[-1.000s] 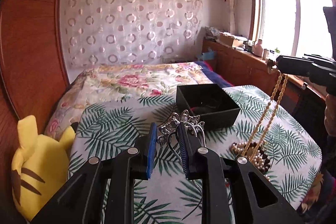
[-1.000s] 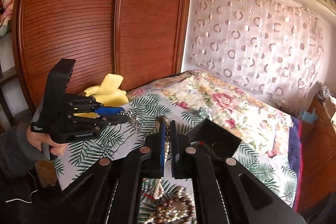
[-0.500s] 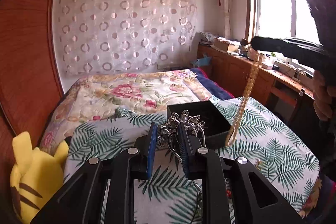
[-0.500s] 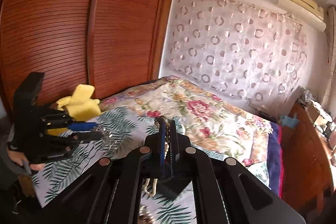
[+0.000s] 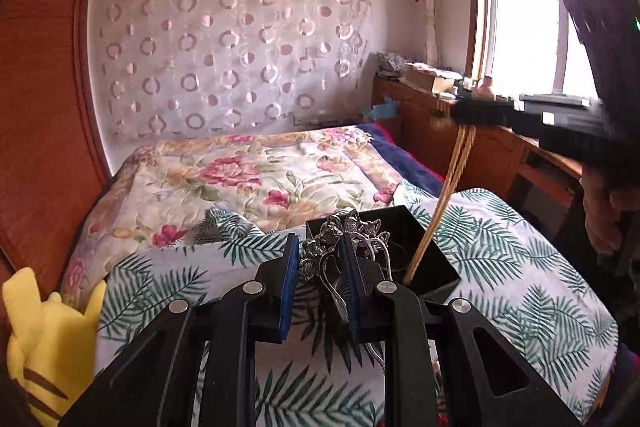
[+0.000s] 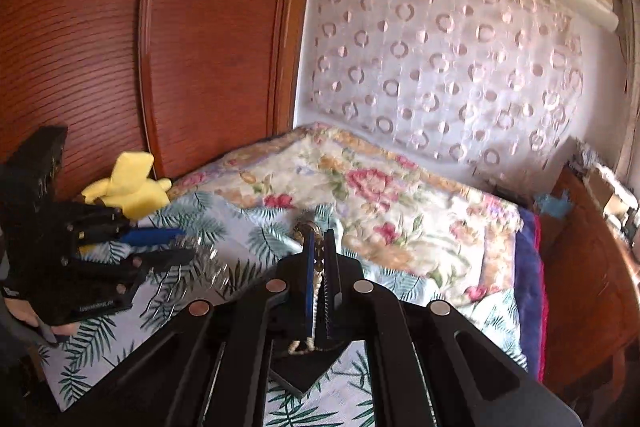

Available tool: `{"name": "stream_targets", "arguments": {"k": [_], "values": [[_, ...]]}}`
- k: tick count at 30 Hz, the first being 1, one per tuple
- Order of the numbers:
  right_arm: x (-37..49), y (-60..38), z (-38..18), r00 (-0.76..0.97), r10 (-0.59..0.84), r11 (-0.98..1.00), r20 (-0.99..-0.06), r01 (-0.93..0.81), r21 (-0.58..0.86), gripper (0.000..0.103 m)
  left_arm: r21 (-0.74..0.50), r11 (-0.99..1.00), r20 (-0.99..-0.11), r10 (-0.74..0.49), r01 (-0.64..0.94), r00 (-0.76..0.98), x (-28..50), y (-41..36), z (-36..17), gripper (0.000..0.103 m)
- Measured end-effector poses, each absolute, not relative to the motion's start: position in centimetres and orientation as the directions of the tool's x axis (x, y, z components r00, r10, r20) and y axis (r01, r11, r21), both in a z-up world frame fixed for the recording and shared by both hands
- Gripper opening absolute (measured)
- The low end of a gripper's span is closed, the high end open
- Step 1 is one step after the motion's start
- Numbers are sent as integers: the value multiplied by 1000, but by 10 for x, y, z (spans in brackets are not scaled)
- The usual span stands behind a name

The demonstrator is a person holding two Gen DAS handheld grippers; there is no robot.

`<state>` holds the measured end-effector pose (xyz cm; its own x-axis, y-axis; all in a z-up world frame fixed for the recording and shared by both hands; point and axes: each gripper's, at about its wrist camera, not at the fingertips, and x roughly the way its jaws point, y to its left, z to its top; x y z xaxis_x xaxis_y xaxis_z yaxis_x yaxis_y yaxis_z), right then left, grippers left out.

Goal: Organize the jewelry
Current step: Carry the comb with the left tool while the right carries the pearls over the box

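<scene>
My left gripper (image 5: 319,253) is shut on a silver ornate necklace (image 5: 340,239), held just in front of a black open box (image 5: 424,251) on the palm-leaf cloth. My right gripper (image 6: 319,241) is shut on a gold bead necklace (image 6: 318,263). In the left wrist view that gold necklace (image 5: 444,195) hangs from the right gripper (image 5: 460,113) with its lower end down in the box. The right wrist view shows the left gripper (image 6: 176,247) at the left with the silver necklace (image 6: 204,259), and the box (image 6: 304,367) below my fingers.
A table with a palm-leaf cloth (image 5: 520,287) stands against a bed with a floral quilt (image 5: 248,179). A yellow plush toy (image 5: 44,339) sits at the left. A wooden wardrobe (image 6: 160,47) is behind it. A wooden sideboard (image 5: 500,155) runs under the window.
The right gripper lifted the gold necklace off the pile of beads, carried it left over the box, and its end now hangs in the box. The left gripper moved closer to the box.
</scene>
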<state>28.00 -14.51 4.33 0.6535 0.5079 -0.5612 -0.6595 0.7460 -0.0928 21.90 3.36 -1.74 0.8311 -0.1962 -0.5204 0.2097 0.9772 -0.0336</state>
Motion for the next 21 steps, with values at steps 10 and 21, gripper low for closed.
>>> {"name": "stream_targets", "arguments": {"k": [10, 21], "values": [[296, -144, -22, 570, 475, 755, -670, -655, -22, 6, -64, 979, -570, -194, 192, 799, 276, 20, -35, 19], [285, -156, -46, 549, 469, 762, -692, -647, 4, 6, -27, 979, -628, -173, 201, 758, 302, -5, -59, 19]]}}
